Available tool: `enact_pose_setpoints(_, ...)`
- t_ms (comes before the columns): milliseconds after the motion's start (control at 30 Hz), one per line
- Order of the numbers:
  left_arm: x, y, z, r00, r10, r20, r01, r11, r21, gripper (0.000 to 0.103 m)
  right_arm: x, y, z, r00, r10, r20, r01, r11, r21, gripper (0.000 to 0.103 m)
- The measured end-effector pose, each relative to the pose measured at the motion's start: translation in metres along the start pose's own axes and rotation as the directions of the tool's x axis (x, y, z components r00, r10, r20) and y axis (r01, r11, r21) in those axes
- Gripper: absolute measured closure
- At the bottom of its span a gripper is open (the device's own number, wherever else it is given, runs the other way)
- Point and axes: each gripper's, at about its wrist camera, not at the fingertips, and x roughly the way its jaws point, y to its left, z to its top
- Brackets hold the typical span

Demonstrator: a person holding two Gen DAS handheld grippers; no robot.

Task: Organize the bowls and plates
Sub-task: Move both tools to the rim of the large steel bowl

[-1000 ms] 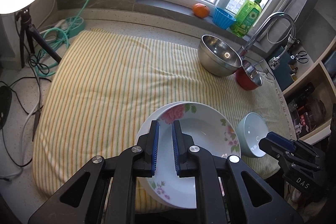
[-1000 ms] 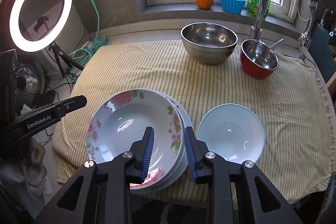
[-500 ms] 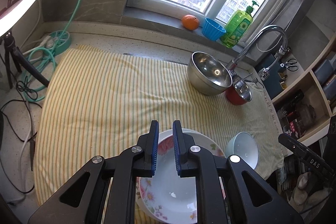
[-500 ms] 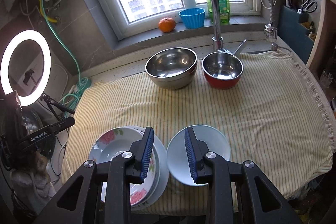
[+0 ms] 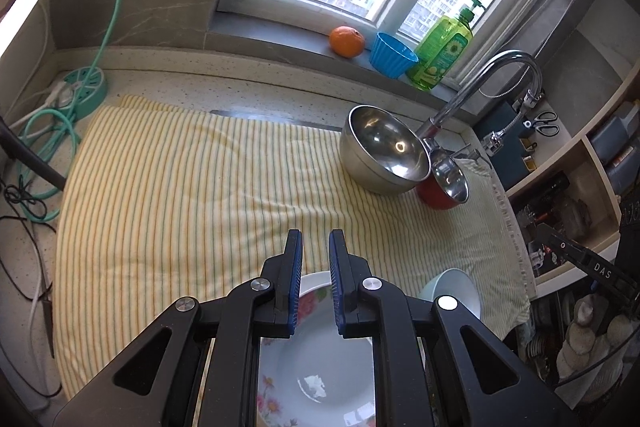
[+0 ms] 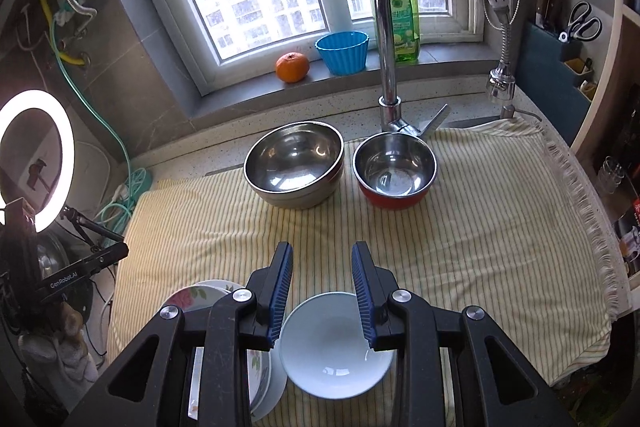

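Note:
A stack of floral plates lies at the near edge of the striped cloth, right under my left gripper. That gripper is shut to a narrow slit and holds nothing. Beside the plates sits a pale blue bowl, below my right gripper, which stands open and empty above it. At the back of the cloth a large steel bowl and a red bowl with a steel inside stand side by side.
A tall faucet rises behind the red bowl. On the windowsill are an orange, a blue cup and a green soap bottle. A ring light and cables are at the left, shelves at the right.
Both grippers have drawn back and risen away from the dishes, so the plates and the pale blue bowl sit lower in each view. Jaw gaps look the same.

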Motion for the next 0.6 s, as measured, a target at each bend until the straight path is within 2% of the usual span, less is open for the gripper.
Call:
enact_pose_setpoints(300,0.013,-0.029,0.011,1.000,0.018,0.018,-0.017,0.998,-0.057,0.091,0.028,-0.013,0.057,0.991,0.110,-0.070,-0.118,0.985,-0.129,0.075)
enact_pose_setpoints(600,0.045,-0.056,0.023,0.998,0.058,0.007,-0.056,0.985,-0.163,0.091,0.100,-0.015,0.115,0.965,0.171,-0.200,-0.221,0.940,-0.260,0.075)
